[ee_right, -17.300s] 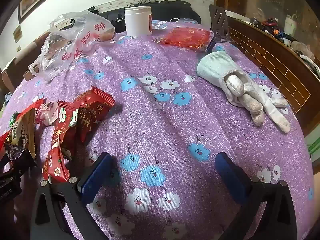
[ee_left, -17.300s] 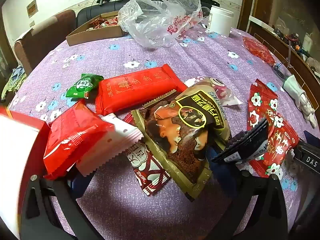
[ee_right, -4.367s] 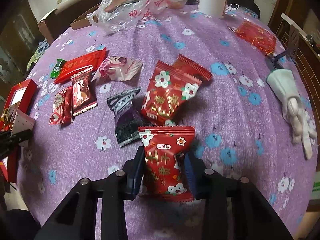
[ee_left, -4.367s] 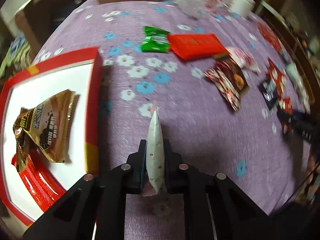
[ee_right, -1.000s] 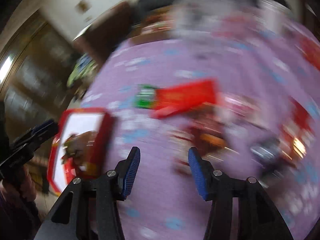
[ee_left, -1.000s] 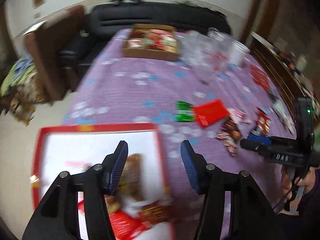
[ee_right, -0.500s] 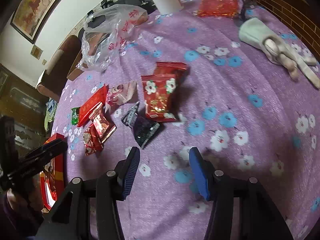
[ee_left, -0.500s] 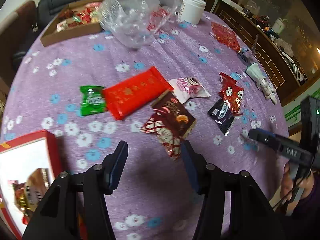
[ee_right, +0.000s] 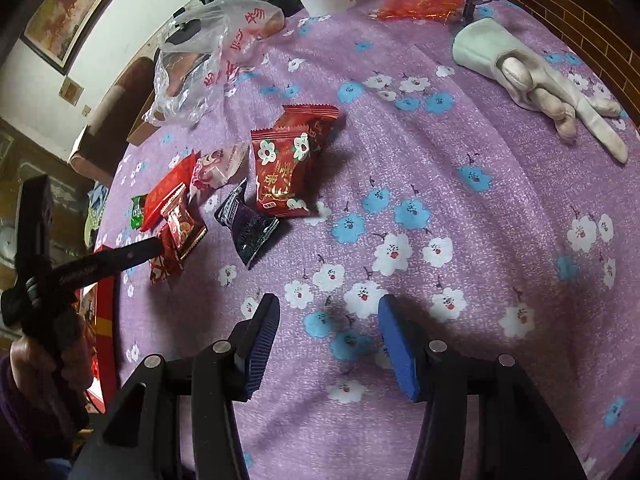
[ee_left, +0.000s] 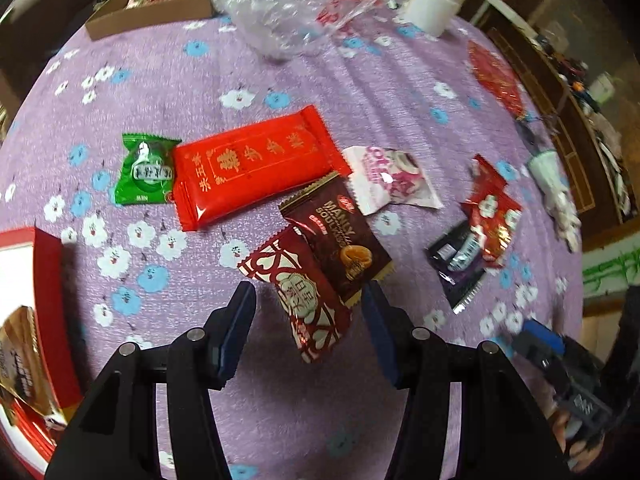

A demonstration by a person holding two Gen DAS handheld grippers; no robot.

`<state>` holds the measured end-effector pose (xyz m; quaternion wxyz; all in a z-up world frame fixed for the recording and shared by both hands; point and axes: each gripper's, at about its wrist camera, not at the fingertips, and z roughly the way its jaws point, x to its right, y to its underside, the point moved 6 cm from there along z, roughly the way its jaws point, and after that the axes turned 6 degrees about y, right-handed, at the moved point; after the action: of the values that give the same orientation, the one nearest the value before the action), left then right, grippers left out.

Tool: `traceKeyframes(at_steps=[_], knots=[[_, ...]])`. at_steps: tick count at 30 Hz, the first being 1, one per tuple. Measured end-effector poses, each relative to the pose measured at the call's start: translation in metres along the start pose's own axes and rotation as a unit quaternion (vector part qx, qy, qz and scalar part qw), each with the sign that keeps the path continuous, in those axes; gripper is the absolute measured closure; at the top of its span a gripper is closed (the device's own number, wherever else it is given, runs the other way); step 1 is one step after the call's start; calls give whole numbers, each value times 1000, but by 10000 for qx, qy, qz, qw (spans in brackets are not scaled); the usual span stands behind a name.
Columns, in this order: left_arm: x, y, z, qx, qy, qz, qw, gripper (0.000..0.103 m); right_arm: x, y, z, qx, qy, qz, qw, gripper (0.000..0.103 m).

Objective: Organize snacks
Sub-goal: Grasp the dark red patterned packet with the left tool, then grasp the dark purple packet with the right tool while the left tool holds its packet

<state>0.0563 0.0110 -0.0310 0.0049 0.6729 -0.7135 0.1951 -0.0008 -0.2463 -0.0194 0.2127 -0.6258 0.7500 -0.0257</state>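
My left gripper [ee_left: 310,312] is open and empty, its fingers either side of the near end of a dark red heart-patterned packet [ee_left: 304,292] that lies under a brown cookie packet [ee_left: 340,236]. Beyond lie a long red bar [ee_left: 256,166], a green candy [ee_left: 144,170], a pink-white packet [ee_left: 390,178], a purple packet [ee_left: 456,258] and a red flower packet [ee_left: 490,212]. The red tray [ee_left: 48,280] at left holds snacks. My right gripper [ee_right: 328,316] is open and empty over bare cloth, well short of the red flower packets [ee_right: 284,168] and the purple packet [ee_right: 248,228].
A cardboard box of snacks [ee_left: 156,4], a clear plastic bag [ee_left: 288,8] and a white jar [ee_left: 432,4] stand at the far side. A white glove [ee_right: 532,76] and a red mesh bag [ee_right: 420,0] lie at the right. The table edge runs close by on the right.
My left gripper has dropped closer to the table and now straddles the dark red heart packet. My right gripper has moved slightly nearer the cloth. Both stay open.
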Motion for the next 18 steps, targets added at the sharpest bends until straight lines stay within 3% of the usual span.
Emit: traceKeyframes(at_steps=[3,7,9,11,18], knots=[[-2,0,11,-29,-61,-249,9997,50,0,-2,-2,15,17,-139,9999,49],[-3,-3,10,339,-211,-236,9989,49,-4,-6,-2,-22,-5,-308,9995,49],[-5,-4,10,425,-282,-190,9985,55,-7,-8,-1,-22,-23,-389,9992,49],[-11,-2,8,465,-477,-32,9978,78,-12,-11,0,-21,-43,-496,9988,49],[-32,17,-4,396,-308,171,9986,82,-49,-25,6,43,-231,-1066,9940,49]])
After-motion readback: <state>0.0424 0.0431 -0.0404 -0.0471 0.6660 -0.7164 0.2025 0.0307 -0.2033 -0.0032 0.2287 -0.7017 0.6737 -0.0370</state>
